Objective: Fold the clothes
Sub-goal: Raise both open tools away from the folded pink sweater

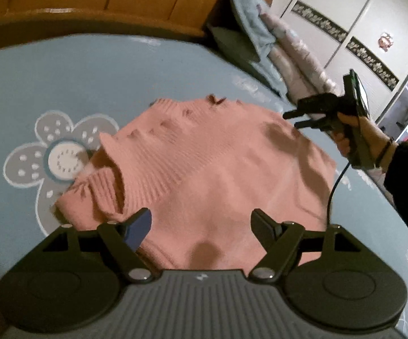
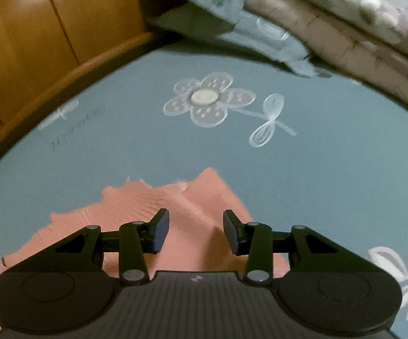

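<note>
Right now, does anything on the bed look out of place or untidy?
Yes. The pink knitted sweater lies bunched on the blue flowered bedsheet; its ribbed part at the left is folded over unevenly. Both grippers' jaws are open, holding nothing.

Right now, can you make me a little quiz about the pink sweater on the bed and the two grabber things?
1. True or false: the left gripper is squeezing the pink sweater.
2. What is printed on the blue bedsheet? A) stars B) flowers C) cars
3. Fill in: the right gripper has its jaws ____.

Key:
1. False. Its jaws stand wide apart above the sweater, holding nothing.
2. B. A flower print shows beyond the sweater.
3. Open, with the sweater lying below them.
</note>
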Action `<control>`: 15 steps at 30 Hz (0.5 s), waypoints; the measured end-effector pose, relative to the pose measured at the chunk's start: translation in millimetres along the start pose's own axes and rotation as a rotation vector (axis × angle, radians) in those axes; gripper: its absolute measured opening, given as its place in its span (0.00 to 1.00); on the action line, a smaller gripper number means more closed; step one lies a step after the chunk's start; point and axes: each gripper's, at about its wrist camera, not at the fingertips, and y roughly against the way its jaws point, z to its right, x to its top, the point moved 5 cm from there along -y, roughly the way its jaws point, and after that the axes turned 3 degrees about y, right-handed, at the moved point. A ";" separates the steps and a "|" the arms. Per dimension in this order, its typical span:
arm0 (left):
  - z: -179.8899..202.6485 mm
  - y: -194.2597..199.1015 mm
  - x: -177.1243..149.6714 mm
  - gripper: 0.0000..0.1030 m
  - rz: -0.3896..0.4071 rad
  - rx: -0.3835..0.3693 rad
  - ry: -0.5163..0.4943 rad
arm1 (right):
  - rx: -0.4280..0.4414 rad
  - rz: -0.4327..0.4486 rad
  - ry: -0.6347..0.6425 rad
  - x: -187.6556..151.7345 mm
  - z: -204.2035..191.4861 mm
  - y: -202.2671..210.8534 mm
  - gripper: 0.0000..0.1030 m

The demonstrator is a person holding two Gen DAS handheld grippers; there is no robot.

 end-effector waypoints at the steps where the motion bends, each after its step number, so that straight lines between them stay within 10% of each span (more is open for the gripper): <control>1: -0.6 -1.0 -1.2 0.74 0.001 -0.003 -0.002 | -0.002 0.002 0.000 1.0 -0.5 -2.5 0.47; 15: -3.1 -2.5 -5.1 0.75 0.018 -0.036 -0.003 | -0.057 -0.014 0.020 11.9 -9.1 -44.5 0.55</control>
